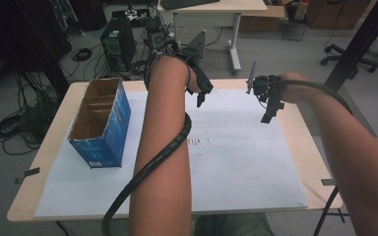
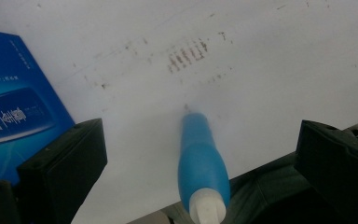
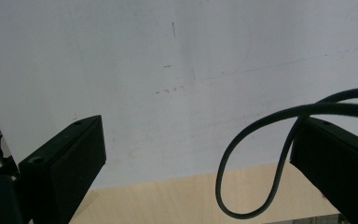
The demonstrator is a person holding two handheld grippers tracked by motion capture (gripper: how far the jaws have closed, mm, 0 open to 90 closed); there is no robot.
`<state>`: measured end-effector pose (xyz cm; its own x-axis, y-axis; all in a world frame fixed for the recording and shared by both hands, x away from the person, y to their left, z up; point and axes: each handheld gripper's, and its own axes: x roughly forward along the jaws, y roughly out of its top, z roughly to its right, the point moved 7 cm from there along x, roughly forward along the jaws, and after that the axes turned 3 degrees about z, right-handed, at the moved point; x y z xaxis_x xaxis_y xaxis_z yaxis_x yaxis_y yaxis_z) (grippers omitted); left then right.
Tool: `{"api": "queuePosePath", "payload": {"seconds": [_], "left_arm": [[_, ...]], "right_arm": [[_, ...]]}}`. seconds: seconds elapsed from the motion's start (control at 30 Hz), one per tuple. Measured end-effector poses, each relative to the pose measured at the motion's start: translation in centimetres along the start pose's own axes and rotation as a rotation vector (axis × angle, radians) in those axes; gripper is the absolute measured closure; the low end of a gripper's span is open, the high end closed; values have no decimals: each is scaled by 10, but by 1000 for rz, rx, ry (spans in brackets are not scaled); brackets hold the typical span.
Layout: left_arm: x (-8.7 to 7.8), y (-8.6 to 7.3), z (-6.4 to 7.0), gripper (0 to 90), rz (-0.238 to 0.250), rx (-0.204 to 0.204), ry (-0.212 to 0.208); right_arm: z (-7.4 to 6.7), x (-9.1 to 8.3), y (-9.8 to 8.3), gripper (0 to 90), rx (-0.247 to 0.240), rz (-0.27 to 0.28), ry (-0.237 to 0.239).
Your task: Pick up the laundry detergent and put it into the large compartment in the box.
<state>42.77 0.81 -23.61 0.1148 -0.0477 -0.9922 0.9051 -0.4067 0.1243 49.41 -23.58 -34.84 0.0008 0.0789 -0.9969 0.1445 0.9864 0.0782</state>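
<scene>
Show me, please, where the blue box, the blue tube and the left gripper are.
blue box (image 1: 112, 125): high view, on its blue side wall.
blue tube (image 2: 203, 163): left gripper view, on its blue body.
left gripper (image 1: 200, 100): high view, at the tips of its jaws.

I see a wooden table (image 1: 295, 128) in a cluttered workroom.
A white paper sheet (image 1: 236, 157), faintly smudged, covers most of it. An open blue cardboard box (image 1: 109, 129) stands on the sheet's left part. Beyond the table, a computer tower (image 1: 118, 42) sits among floor cables (image 1: 10, 130), with a pale desk (image 1: 216, 7) and an office chair (image 1: 349, 54) farther back.
</scene>
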Motion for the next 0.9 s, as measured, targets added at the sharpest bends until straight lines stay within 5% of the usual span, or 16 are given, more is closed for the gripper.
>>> {"api": "queuePosePath", "payload": {"seconds": [0.43, 0.67, 0.9], "left_arm": [[6, -29, -1, 28, 1, -114, 4], [-3, -52, -4, 27, -8, -172, 20], [-5, -63, 1, 24, -25, -181, 1]], "right_arm": [[1, 10, 5, 29, -56, 13, 11], [1, 12, 13, 29, -102, 15, 15], [6, 10, 13, 29, -112, 23, 13]]}}
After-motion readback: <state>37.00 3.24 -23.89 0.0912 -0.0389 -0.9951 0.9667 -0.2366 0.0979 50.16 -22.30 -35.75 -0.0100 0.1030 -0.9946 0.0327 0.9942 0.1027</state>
